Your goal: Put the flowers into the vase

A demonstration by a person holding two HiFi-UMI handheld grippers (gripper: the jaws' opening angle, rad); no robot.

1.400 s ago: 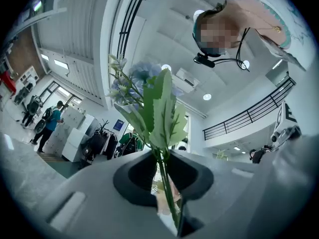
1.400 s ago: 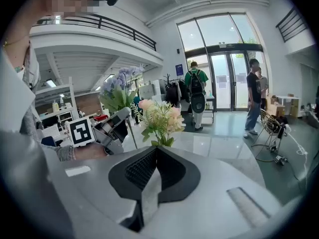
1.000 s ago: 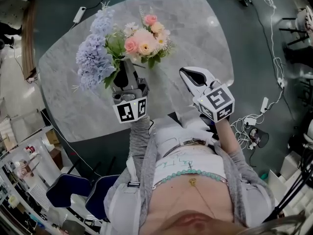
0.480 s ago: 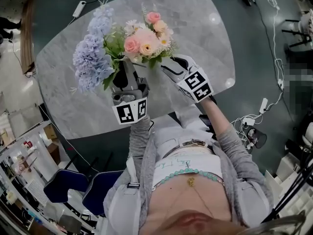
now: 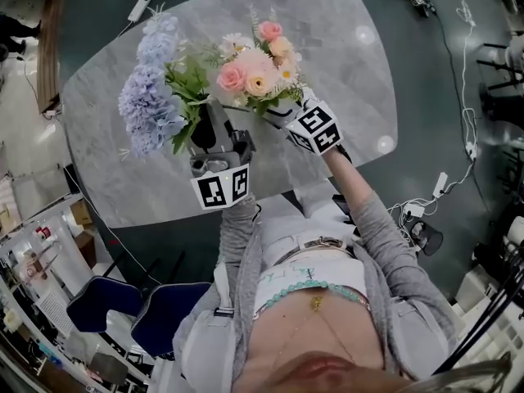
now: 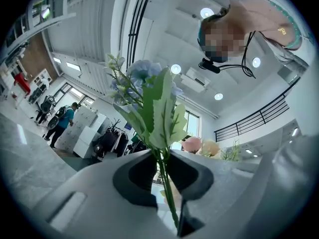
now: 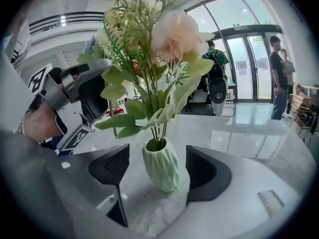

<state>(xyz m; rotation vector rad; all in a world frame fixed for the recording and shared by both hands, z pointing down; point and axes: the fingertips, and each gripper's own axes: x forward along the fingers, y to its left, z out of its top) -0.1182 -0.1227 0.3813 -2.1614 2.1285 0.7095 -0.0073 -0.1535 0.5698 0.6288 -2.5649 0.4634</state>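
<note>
A pale green ribbed vase (image 7: 162, 164) stands on the marble table (image 5: 344, 56) with a pink and peach bouquet (image 5: 255, 65) in it. My right gripper (image 7: 155, 171) is open; its jaws have just been opening and now stand either side of the vase without touching it. In the head view the right gripper (image 5: 284, 115) reaches in under the bouquet, which hides the vase. My left gripper (image 5: 211, 131) is shut on the green stem (image 6: 168, 188) of a blue hydrangea spray (image 5: 147, 97) and holds it up just left of the bouquet.
The table's near edge runs just in front of me. Cables and power strips (image 5: 446, 178) lie on the dark floor to the right. A blue chair (image 5: 123, 318) stands at lower left. People (image 7: 279, 73) stand far off in the hall.
My right gripper has come down and left from beside the table to the bouquet's base, and its jaws have opened around the vase. The left gripper with the blue flowers has barely moved.
</note>
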